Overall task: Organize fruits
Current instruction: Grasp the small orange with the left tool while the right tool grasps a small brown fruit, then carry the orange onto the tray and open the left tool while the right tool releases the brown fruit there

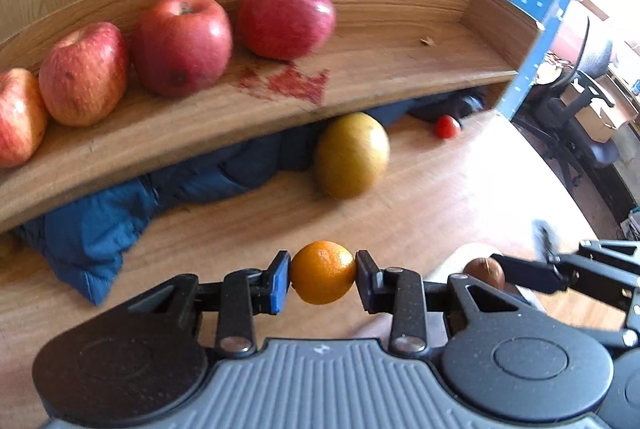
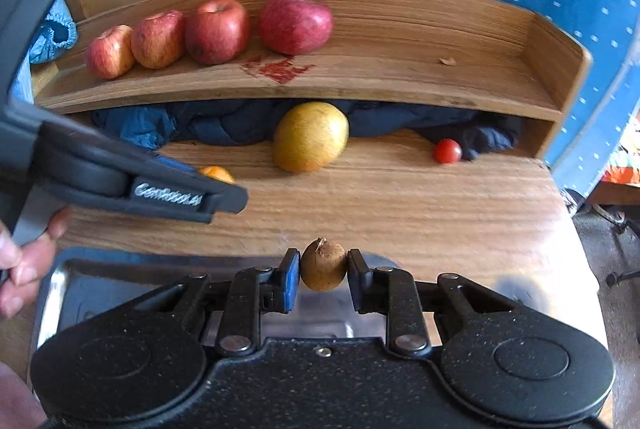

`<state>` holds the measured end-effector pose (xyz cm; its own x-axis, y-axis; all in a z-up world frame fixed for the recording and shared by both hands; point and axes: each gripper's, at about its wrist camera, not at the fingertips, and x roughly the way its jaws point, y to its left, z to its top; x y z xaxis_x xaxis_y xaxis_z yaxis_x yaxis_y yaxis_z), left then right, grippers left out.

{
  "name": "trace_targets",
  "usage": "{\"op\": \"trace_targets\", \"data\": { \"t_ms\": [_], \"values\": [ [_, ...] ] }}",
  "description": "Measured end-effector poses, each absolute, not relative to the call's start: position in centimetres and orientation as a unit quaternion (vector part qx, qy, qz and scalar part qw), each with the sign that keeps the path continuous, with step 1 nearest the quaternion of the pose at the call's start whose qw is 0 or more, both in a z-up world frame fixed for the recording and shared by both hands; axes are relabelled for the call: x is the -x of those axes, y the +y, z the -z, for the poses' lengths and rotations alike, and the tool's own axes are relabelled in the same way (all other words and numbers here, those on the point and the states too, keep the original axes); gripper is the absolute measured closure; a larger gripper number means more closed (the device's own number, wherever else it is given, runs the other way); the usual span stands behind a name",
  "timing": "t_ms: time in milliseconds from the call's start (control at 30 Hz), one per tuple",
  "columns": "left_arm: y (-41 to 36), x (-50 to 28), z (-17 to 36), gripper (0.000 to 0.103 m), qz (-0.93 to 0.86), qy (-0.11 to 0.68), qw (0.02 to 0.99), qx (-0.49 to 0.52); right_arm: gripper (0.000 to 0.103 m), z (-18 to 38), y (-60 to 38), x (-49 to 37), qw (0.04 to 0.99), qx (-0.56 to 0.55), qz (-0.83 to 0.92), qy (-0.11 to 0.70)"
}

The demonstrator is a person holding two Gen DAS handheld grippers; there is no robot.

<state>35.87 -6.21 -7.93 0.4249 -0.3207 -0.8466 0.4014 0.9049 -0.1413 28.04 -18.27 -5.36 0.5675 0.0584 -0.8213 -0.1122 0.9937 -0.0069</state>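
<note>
My left gripper (image 1: 323, 275) is shut on a small orange (image 1: 322, 269), held above the wooden table (image 1: 440, 197). My right gripper (image 2: 323, 267) is shut on a small brown fruit (image 2: 322, 261) over a shiny metal tray (image 2: 80, 277). That brown fruit (image 1: 485, 271) also shows at the lower right of the left wrist view. Several red apples (image 1: 182, 43) stand in a row on the left part of a raised wooden shelf (image 1: 400, 41). A large yellow-green fruit (image 1: 351, 155) and a cherry tomato (image 1: 447, 127) lie on the table below the shelf's front edge.
A dark blue padded cloth (image 1: 92, 229) is stuffed under the shelf. A red stain (image 1: 288, 83) marks the shelf board; its right half (image 2: 440, 69) is bare apart from a small scrap. A hand (image 2: 20, 269) holds the left gripper. An office chair (image 1: 580, 117) stands past the table's right edge.
</note>
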Motion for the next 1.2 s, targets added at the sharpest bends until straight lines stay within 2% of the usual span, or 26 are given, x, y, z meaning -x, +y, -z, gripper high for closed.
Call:
{"op": "trace_targets", "data": {
  "t_ms": [433, 1067, 1133, 1200],
  "values": [
    [-8.1, -30.5, 8.3, 0.065, 0.21, 0.524, 0.824, -0.046, 0.076, 6.0, -20.9, -24.1, 0.874, 0.014, -0.045, 0.484],
    [-8.6, -28.8, 8.7, 0.065, 0.158, 0.541, 0.824, -0.058, 0.074, 6.3, -22.2, -21.6, 0.863, 0.002, -0.071, 0.501],
    [-8.5, -28.6, 8.6, 0.063, 0.154, 0.54, 0.826, -0.057, 0.073, 6.1, -22.3, -21.5, 0.864, 0.003, -0.072, 0.498],
    [-8.4, -28.5, 8.4, 0.054, 0.15, 0.537, 0.828, -0.057, 0.072, 6.0, -22.3, -21.3, 0.865, 0.004, -0.073, 0.496]
  ]
}}
